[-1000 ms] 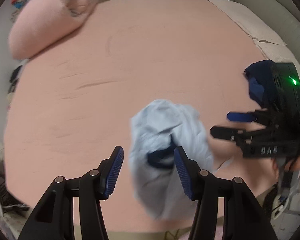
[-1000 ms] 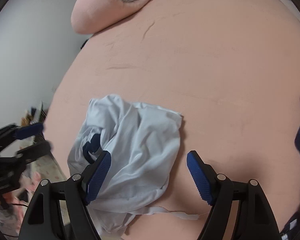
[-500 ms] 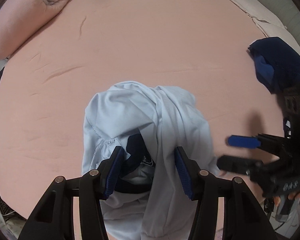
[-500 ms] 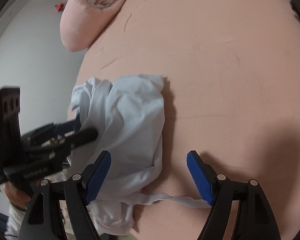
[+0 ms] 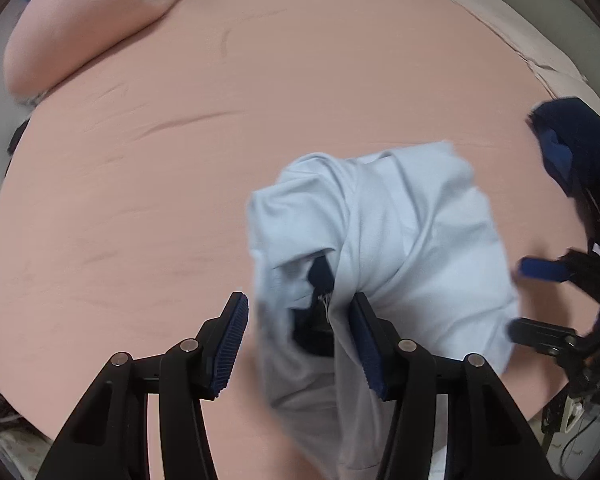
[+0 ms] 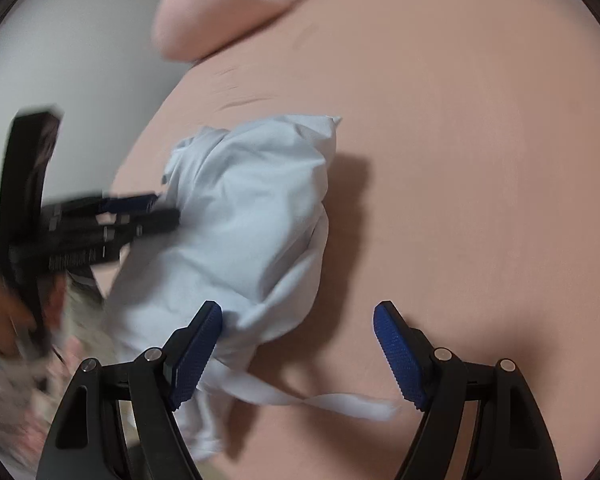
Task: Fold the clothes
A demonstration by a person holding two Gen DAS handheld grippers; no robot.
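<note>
A crumpled pale blue shirt (image 5: 384,248) lies bunched on a bed covered with a pink sheet (image 5: 180,160), close to the near edge of the mattress. A dark navy collar or inner trim (image 5: 318,304) shows through an opening in the folds.

In the left wrist view, the left claw (image 5: 300,344) points steeply down at the shirt. Its two blue-padded fingers stand partly apart with a fold of the blue cloth and the navy trim lying between them. The 3 o'clock finger touches the cloth, while the 9 o'clock finger stands clear of it, so the claw is not clamped.

The right claw (image 6: 298,348) is spread wide. In its own view, the finger at 9 o'clock rests against the lower edge of the shirt, the other hangs over bare sheet, and a thin pale strip of fabric (image 6: 332,400) trails across the sheet between them.

A pink pillow (image 5: 88,24) sits at 11 o'clock at the far end of the bed. A dark navy garment (image 5: 576,140) lies at 3 o'clock, well apart from the shirt. The pictures are blurred around both claws.
</note>
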